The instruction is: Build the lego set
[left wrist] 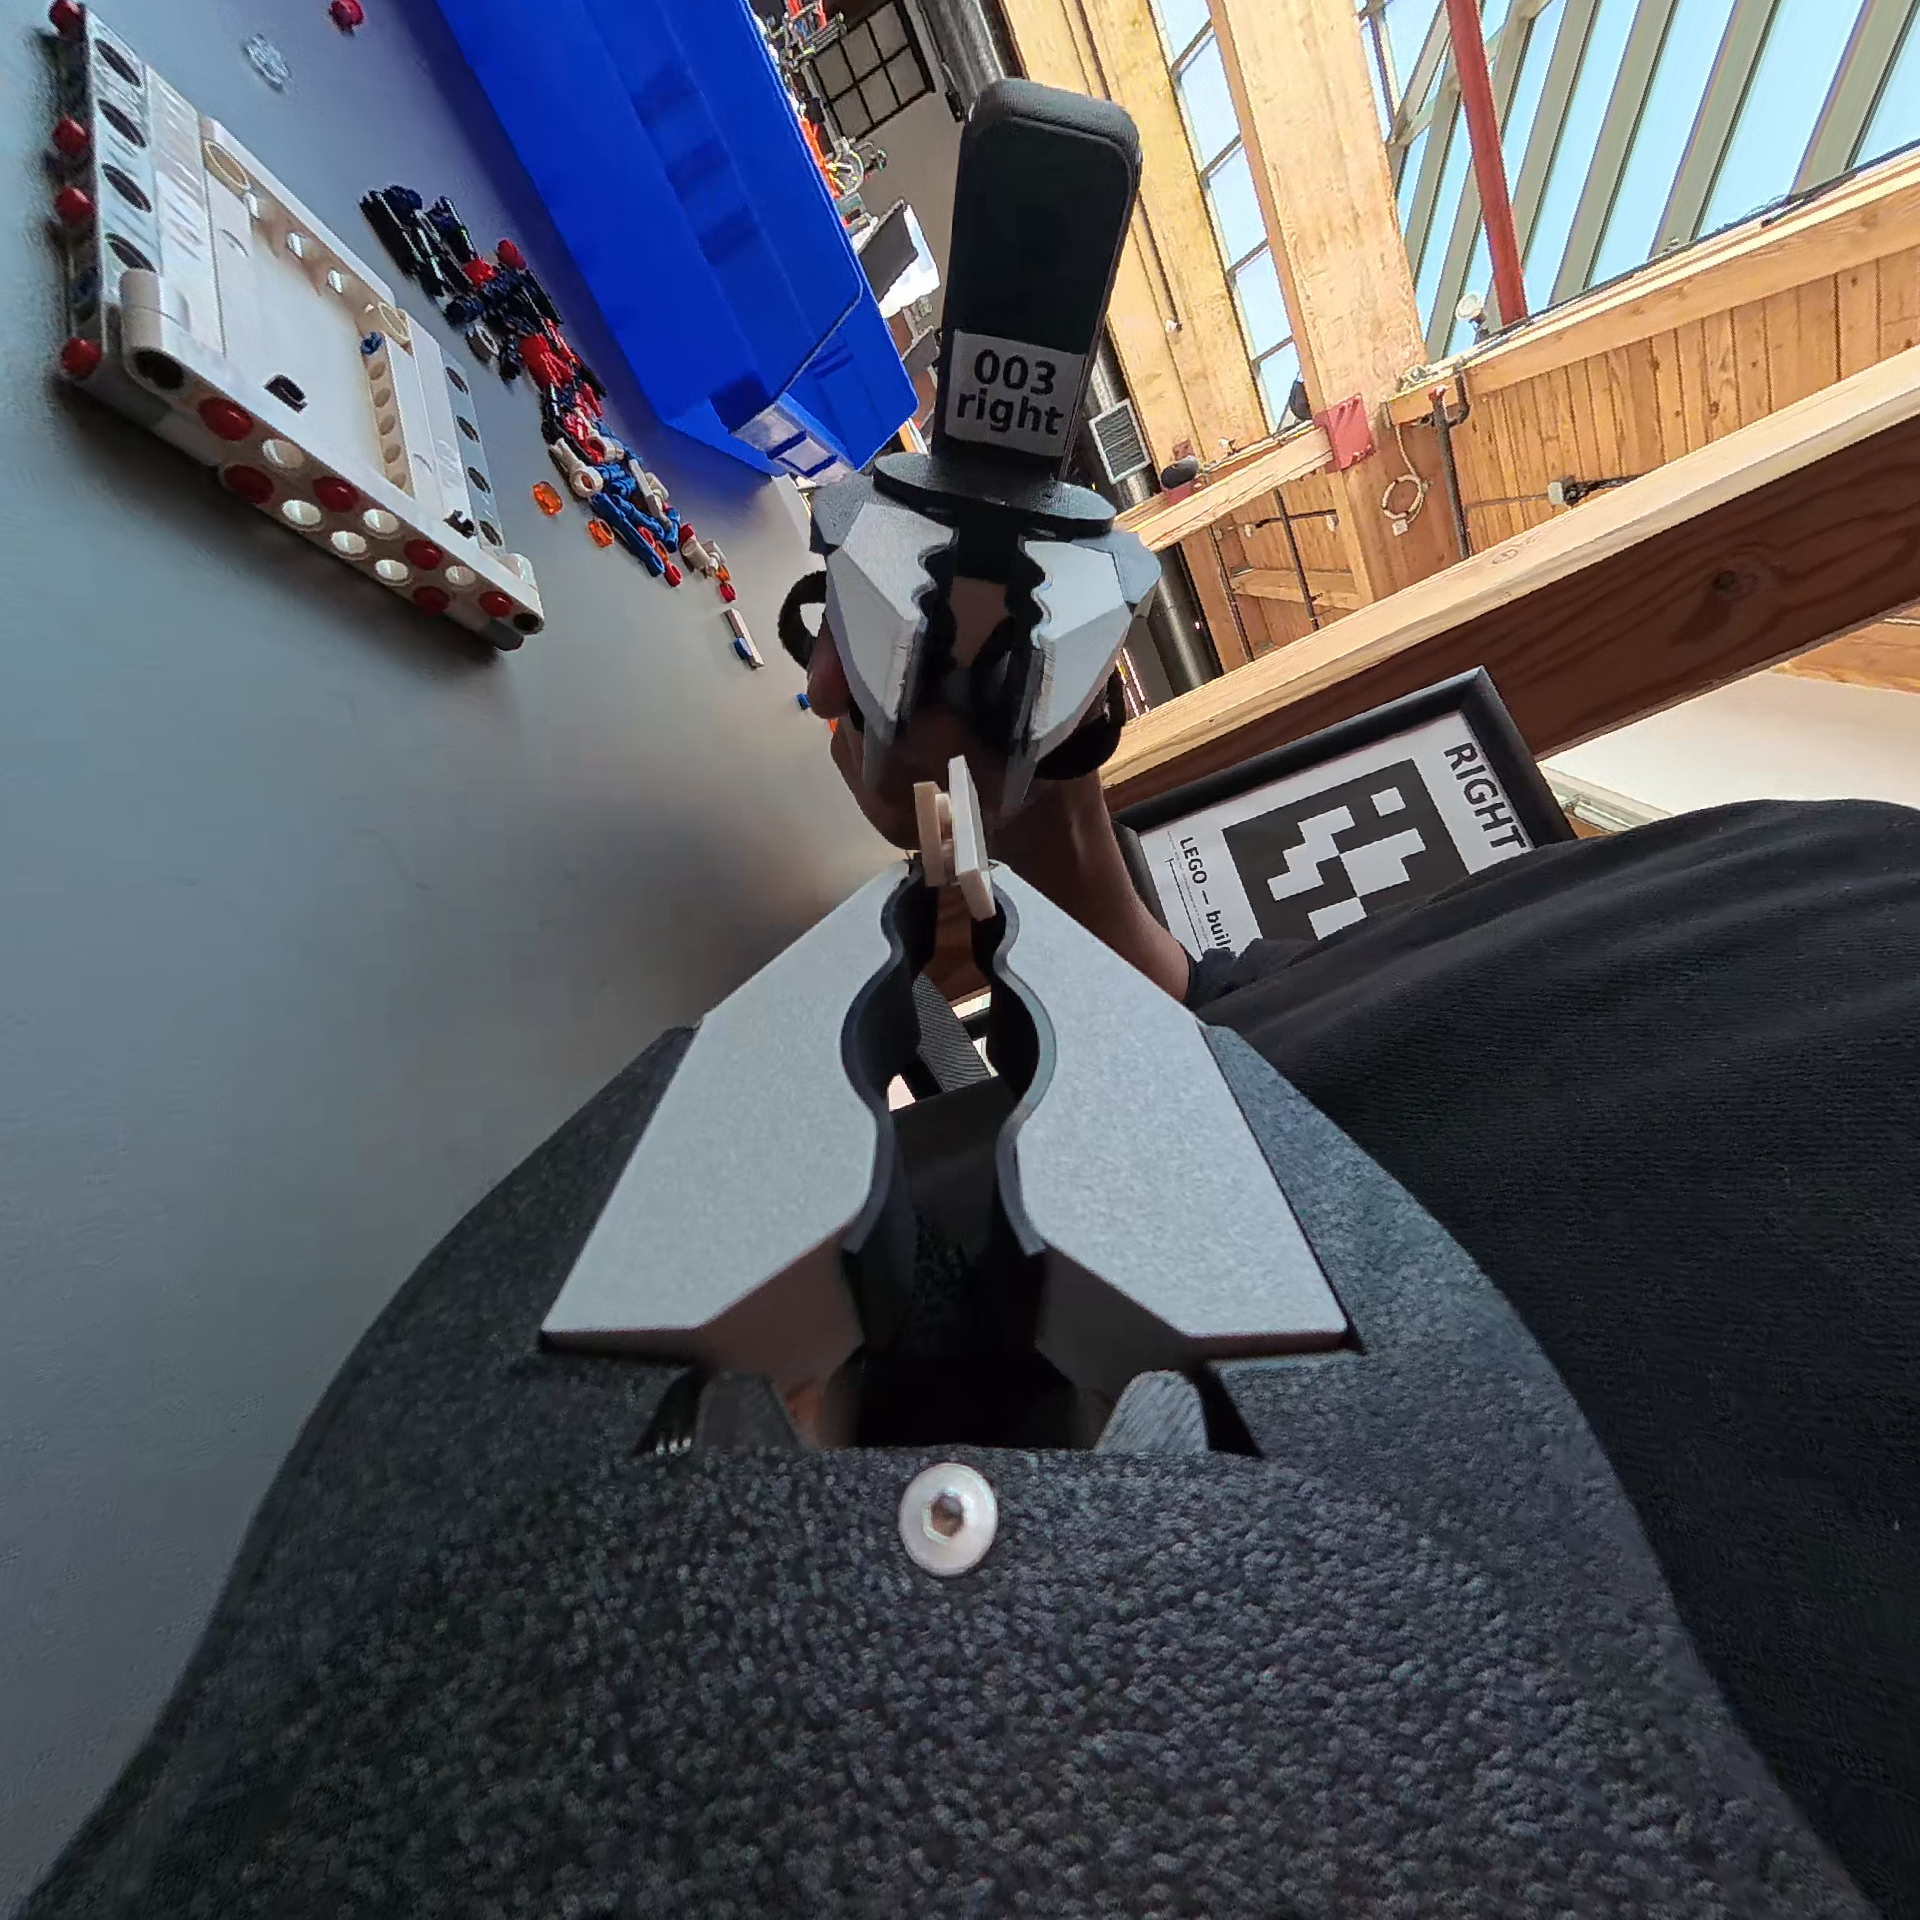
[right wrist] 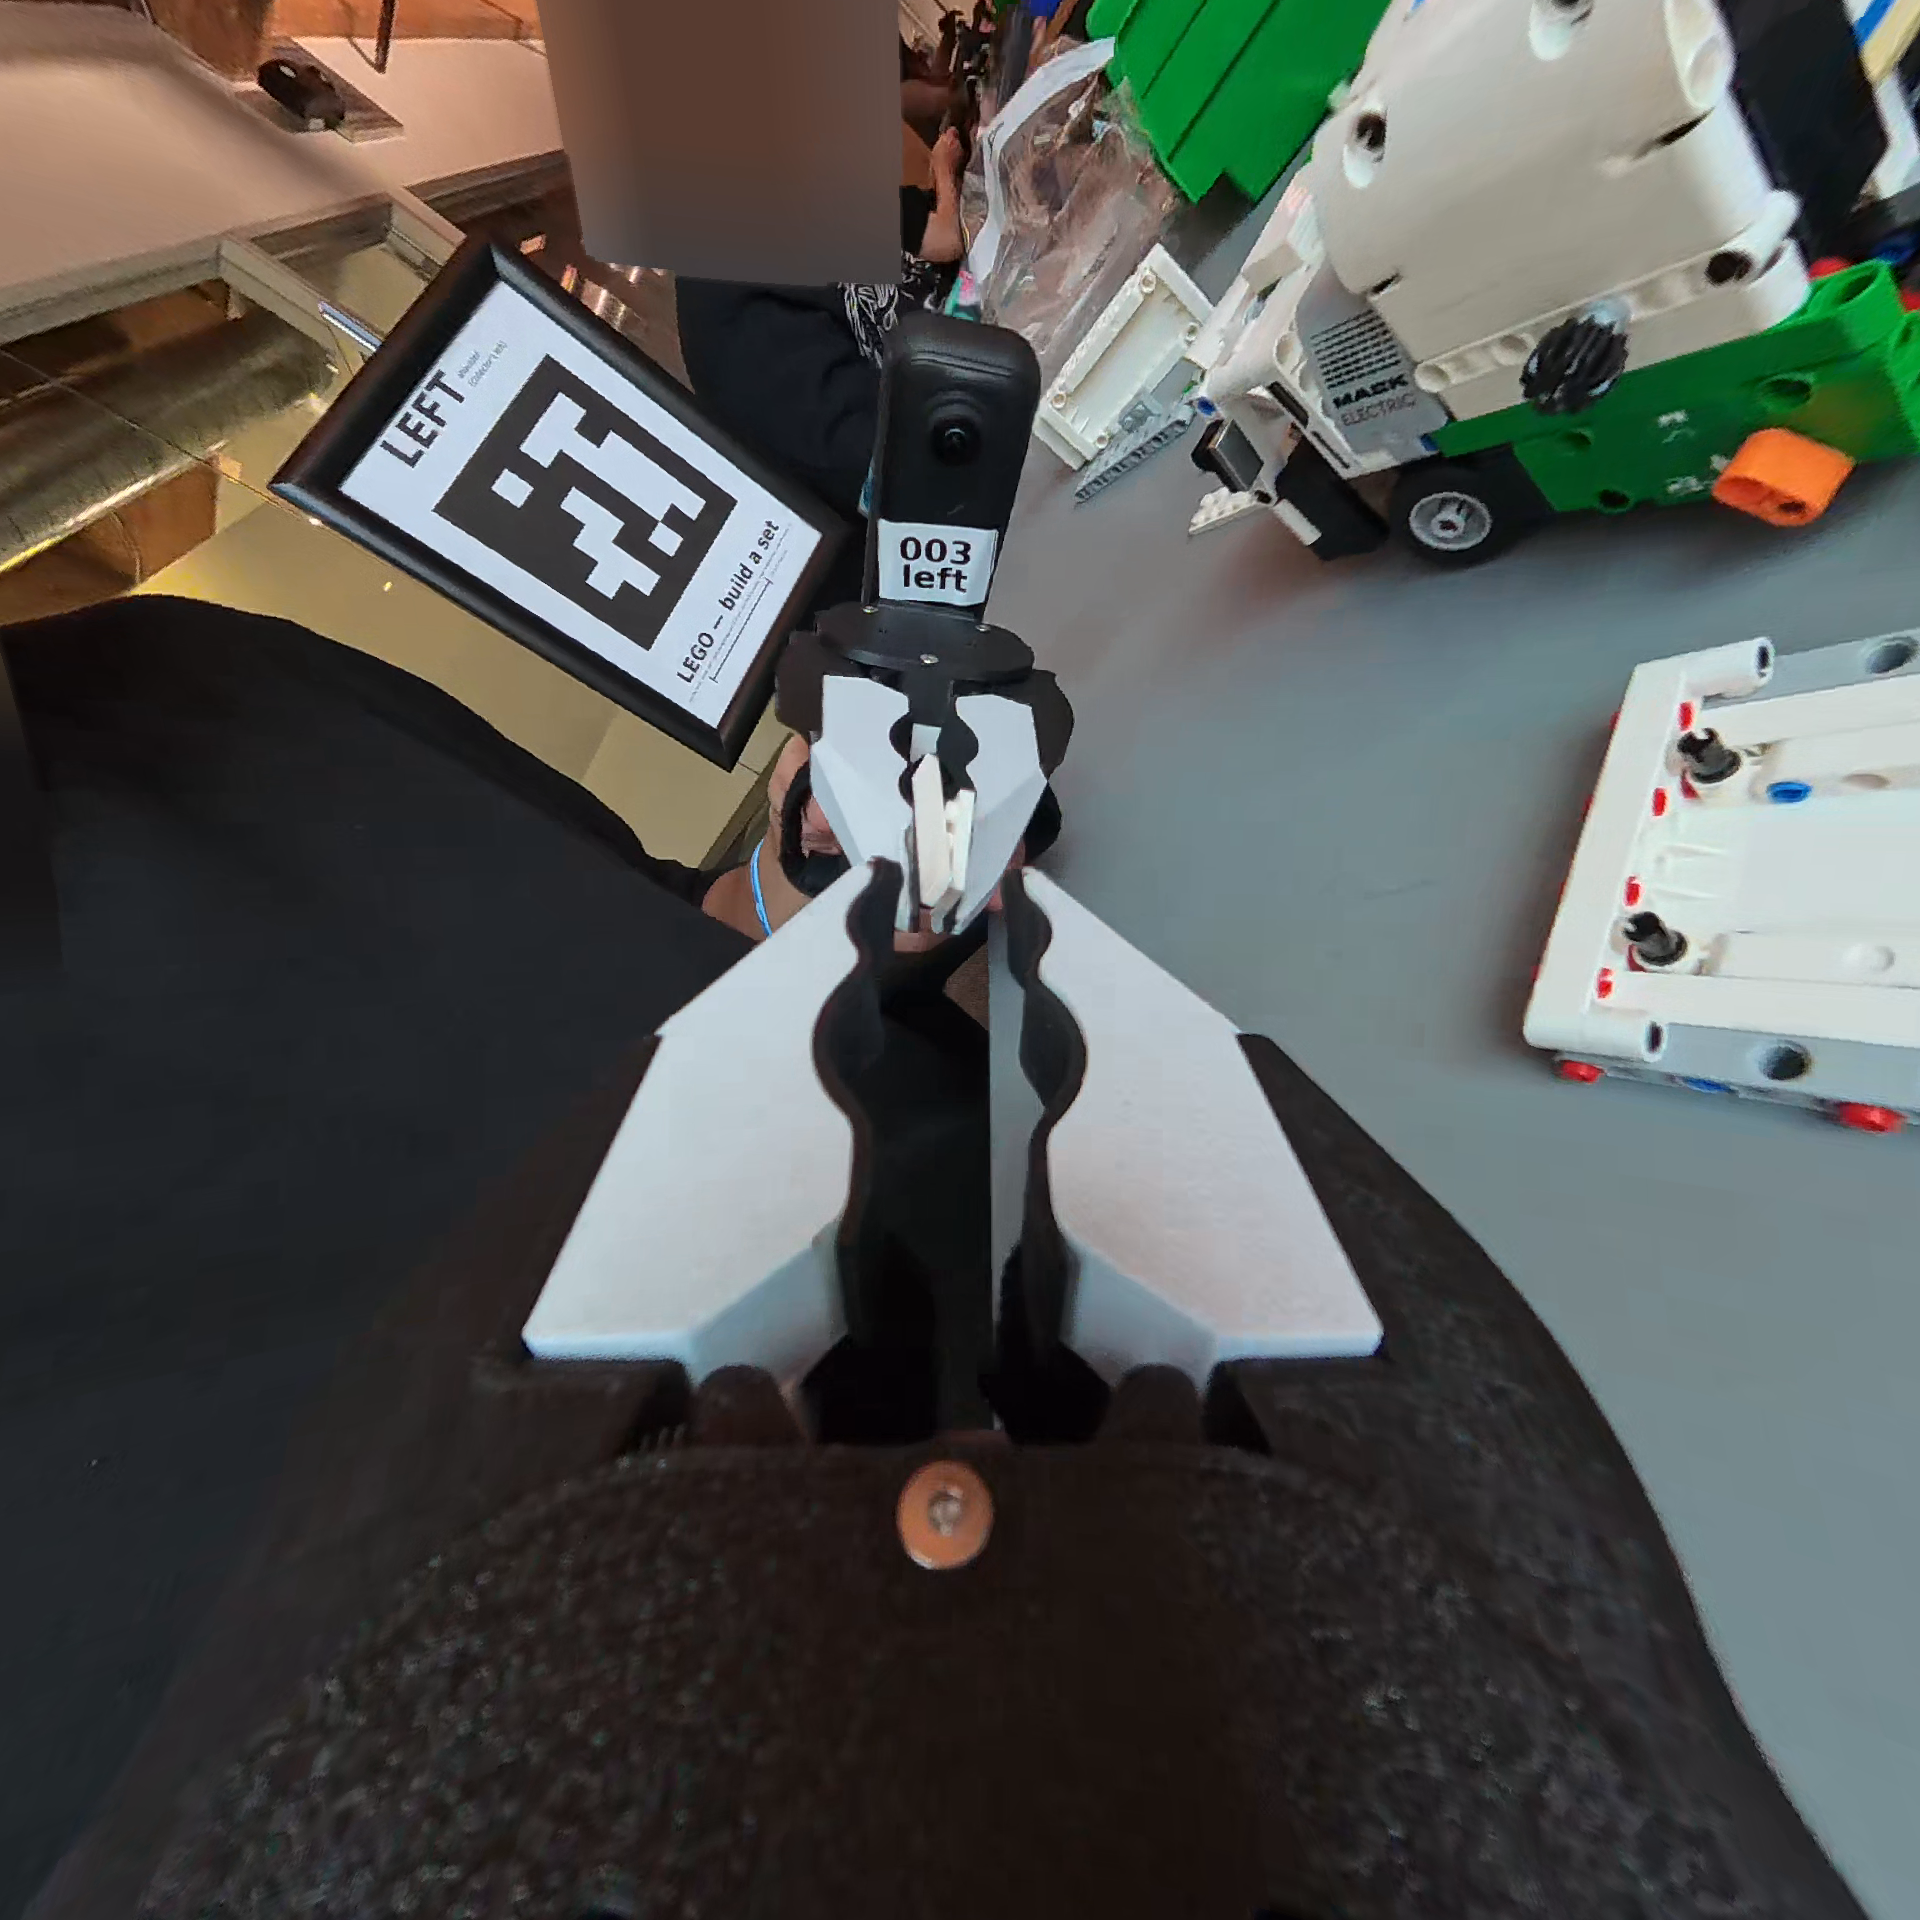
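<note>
With no goal stated, only how things stand can be told. Far left of the left tongs (left wrist: 951, 883), a white frame (left wrist: 281, 384) studded with red pins is lying on the grey counter (left wrist: 260, 935), and between it and the tongs a heap of small pins (left wrist: 540, 416) in red, blue and black is sitting loose, so plenty of parts are not yet fitted. Beyond the heap a blue bin (left wrist: 707, 239) is standing. The left tongs are standing narrow, pinching a small white piece (left wrist: 961, 831) at their tips: two thin plates, edge on, joined by a stub. That piece is being held in the air, clear of the counter. Straight ahead and pointing back, the right tongs (right wrist: 945, 894) are standing partly apart with the far end of the piece reaching between their tips; no pad is seen pressing on it, so they are gripping nothing. Judging by this, the piece is midway between the two pairs, neither handed over nor mounted. To the right of the left tongs a framed card (left wrist: 1351, 831) is showing behind a dark sleeve (left wrist: 1558, 1143). From the right tongs' side, a second framed card (right wrist: 561, 509) is standing to their left, and to their right a green and white truck (right wrist: 1558, 312) and the frame are waiting on the counter, the frame well apart from the piece.
</note>
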Motion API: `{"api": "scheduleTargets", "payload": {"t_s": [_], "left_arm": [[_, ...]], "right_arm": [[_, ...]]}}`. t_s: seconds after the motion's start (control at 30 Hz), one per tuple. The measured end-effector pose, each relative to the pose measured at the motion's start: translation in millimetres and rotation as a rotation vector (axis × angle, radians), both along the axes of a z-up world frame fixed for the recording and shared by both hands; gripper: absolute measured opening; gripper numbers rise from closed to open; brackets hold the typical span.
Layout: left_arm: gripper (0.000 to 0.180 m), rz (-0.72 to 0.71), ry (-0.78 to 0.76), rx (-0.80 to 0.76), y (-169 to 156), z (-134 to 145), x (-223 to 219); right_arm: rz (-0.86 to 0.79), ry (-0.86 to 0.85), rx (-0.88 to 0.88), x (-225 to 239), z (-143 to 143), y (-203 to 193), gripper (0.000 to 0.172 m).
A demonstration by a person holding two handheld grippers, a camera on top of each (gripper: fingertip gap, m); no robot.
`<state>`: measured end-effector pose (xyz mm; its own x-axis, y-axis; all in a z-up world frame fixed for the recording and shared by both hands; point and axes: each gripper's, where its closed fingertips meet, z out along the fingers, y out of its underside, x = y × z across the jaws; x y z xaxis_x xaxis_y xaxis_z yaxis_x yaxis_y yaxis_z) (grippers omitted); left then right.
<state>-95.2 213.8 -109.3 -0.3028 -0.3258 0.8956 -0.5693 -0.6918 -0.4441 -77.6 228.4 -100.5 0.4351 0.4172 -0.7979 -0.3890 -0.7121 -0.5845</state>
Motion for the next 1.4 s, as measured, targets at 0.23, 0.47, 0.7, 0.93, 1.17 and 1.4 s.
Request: {"api": "scheduleTargets", "payload": {"t_s": [0.23, 0.47, 0.7, 0.93, 1.17, 1.4], "left_arm": [[0.004, 0.009, 0.006, -0.006, 2, -1, 1], [0.005, 0.004, 0.007, 0.004, 1, -1, 2], [0.004, 0.012, 0.015, 0.03, 1, -4, 4], [0.004, 0.04, 0.017, 0.018, 3, -3, 5], [0.005, 0.055, 0.031, 0.004, 5, -4, 7], [0.004, 0.071, 0.0, 0.011, 3, 2, 8]], "right_arm": [[-0.006, 0.005, -0.012, -9, -7, 6, 0.016], [-0.034, 0.095, -0.02, -13, -5, 8, 0.017], [-0.059, 0.122, -0.032, -17, -8, 9, 0.01], [-0.138, 0.164, -0.025, -17, -8, 12, 0.009], [-0.216, 0.239, -0.014, -15, -9, 15, 0.008], [-0.251, 0.371, -0.008, -16, -3, 14, 0.008]]}}
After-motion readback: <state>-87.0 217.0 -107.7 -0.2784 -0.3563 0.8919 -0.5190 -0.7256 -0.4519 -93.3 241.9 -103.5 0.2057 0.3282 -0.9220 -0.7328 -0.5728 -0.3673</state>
